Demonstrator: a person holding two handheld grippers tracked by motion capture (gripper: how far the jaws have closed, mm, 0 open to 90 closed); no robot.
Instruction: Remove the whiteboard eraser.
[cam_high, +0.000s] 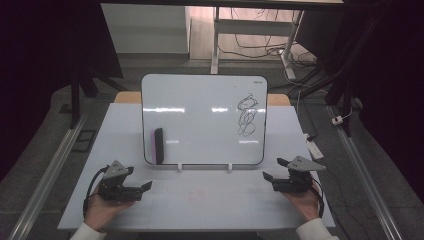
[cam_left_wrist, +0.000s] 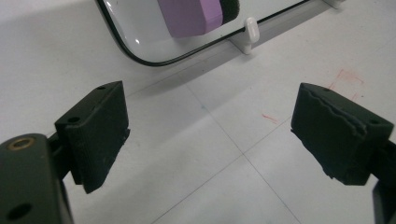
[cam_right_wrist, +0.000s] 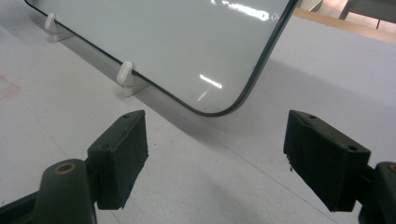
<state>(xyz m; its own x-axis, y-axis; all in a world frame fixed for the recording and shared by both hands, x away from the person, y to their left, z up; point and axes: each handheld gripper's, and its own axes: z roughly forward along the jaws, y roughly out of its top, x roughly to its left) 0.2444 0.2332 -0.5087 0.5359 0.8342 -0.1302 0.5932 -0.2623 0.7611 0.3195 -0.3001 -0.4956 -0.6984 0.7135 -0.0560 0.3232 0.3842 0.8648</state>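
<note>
My left gripper (cam_high: 142, 189) is nearer the eraser (cam_high: 158, 145), upright on the whiteboard (cam_high: 200, 120) up-frame of it; both it and the right gripper (cam_high: 272, 175) are wide open, empty

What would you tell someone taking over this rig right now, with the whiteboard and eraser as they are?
Left tongs: open, holding nothing, low over the white table, near the board's left corner.
Right tongs: open, holding nothing, near the board's right corner.
The white, black-rimmed whiteboard leans on two small white feet. The purple block eraser with a black pad sits on its lower left.
Done: nothing visible; the black marker scribble at upper right is unwiped.
Left: probably grasp the eraser and wipe the scribble.
</note>
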